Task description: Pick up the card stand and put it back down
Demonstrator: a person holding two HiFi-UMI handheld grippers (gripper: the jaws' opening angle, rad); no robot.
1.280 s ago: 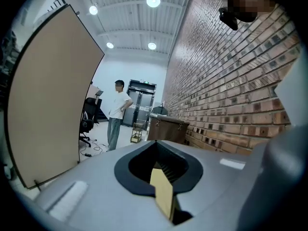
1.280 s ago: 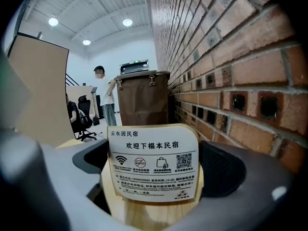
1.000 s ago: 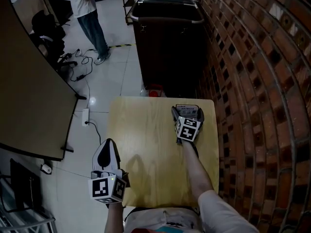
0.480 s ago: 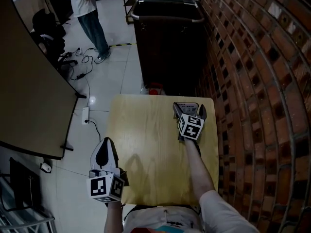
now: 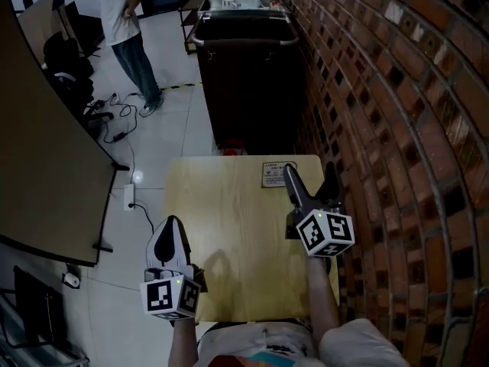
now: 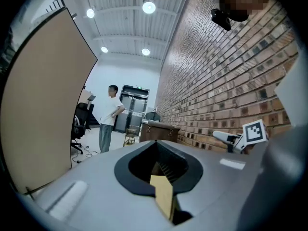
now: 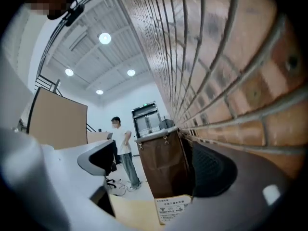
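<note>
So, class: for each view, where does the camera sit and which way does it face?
Head view: on the person's head, looking steeply down at the table; both forearms, the left gripper and right gripper show.
Left gripper view: rides the left gripper, looking along its shut jaws down the room; the right gripper shows too.
Right gripper view: rides the right gripper, looking along its closing jaws, nothing held between them, at the card stand ahead.
Both gripper views share the standing person.
</note>
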